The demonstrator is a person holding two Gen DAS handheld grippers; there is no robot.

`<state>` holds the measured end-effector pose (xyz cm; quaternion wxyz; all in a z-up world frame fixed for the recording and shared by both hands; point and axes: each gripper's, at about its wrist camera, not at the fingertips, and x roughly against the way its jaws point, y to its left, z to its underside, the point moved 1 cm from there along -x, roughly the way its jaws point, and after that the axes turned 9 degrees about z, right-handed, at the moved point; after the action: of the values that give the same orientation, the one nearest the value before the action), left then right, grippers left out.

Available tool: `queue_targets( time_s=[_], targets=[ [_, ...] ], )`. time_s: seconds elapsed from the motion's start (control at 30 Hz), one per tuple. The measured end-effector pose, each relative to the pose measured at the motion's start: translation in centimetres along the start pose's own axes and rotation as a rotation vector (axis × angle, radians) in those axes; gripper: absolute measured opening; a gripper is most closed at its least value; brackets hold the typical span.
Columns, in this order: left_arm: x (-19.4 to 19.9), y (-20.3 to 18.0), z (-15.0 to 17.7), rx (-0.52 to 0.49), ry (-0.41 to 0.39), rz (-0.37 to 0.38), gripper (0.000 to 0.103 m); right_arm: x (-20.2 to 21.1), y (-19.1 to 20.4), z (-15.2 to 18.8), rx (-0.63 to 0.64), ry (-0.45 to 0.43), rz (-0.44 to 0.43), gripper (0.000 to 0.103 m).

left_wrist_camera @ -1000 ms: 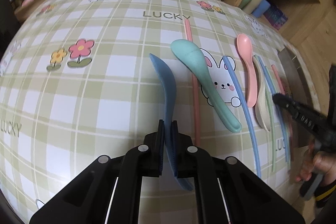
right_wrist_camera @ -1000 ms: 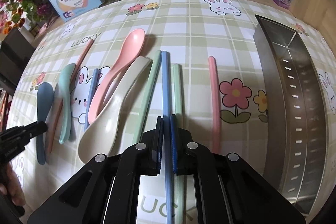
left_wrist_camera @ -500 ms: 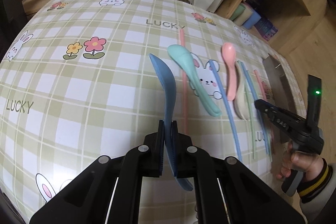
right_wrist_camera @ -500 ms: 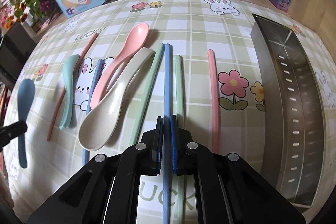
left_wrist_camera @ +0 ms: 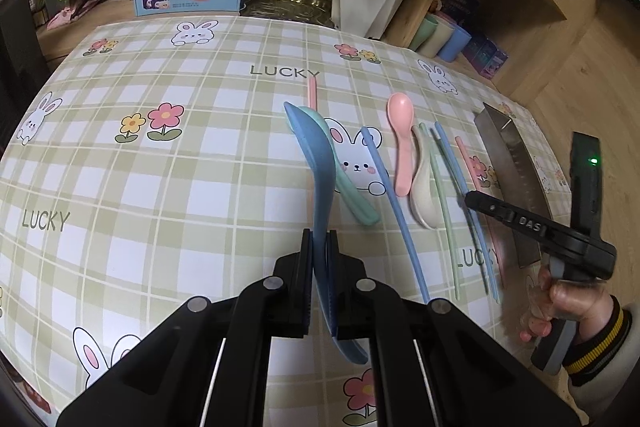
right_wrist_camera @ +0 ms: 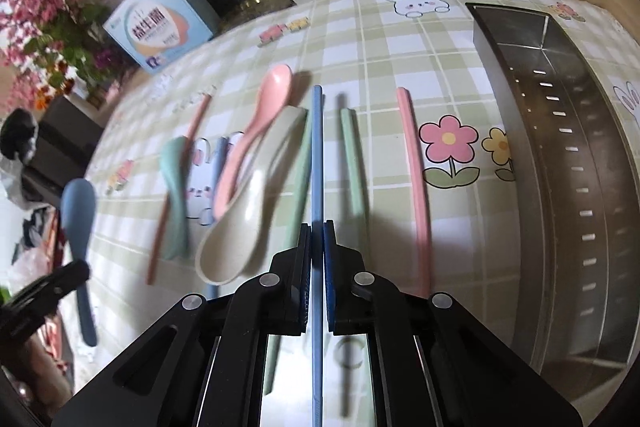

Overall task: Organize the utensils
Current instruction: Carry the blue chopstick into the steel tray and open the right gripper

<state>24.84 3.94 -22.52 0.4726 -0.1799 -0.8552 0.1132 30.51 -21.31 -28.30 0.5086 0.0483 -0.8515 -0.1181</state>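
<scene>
Only the right wrist view looks into the steel tray (right_wrist_camera: 560,155), seemingly bare inside, though blurred. Left of the tray, the right gripper (right_wrist_camera: 318,239) is clenched on a blue chopstick (right_wrist_camera: 317,147); farther left, the left gripper (left_wrist_camera: 320,247) clamps a blue spoon (left_wrist_camera: 316,163).

"LUCKY" on tablecloth (left_wrist_camera: 224,163), "DAS" on tongs (left_wrist_camera: 476,202)

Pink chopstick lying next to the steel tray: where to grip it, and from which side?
Grip the pink chopstick at its near end, coming from above with one of the fingers on each long side. It lies flat, alone on the cloth, with open gaps toward the green chopstick and the steel tray.
</scene>
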Motion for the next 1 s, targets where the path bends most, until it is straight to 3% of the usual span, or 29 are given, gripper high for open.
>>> queue_targets(
  time_s=[0.27,0.43,0.63,1.0],
  targets=[
    [0.2,-0.7,-0.3,-0.024,-0.004,0.002,0.006,3.9,-2.5,-1.0,-0.071,-0.1,-0.013,0.006],
    [0.7,-0.9,-1.9,-0.027,-0.031,-0.006,0.006,6.6,-6.2,-3.2,-0.062,-0.175,0.063,0.006],
    [0.3,-1.8,-2.8,-0.03,-0.033,0.005,0.006,4.8,-12.4,-4.9,-0.12,-0.098,0.214,0.006],
    [-0.9,-2.4,-2.6,-0.029,0.007,0.009,0.006,1.8,-13.9,-4.5,-0.108,0.001,0.296,0.006]
  ],
)
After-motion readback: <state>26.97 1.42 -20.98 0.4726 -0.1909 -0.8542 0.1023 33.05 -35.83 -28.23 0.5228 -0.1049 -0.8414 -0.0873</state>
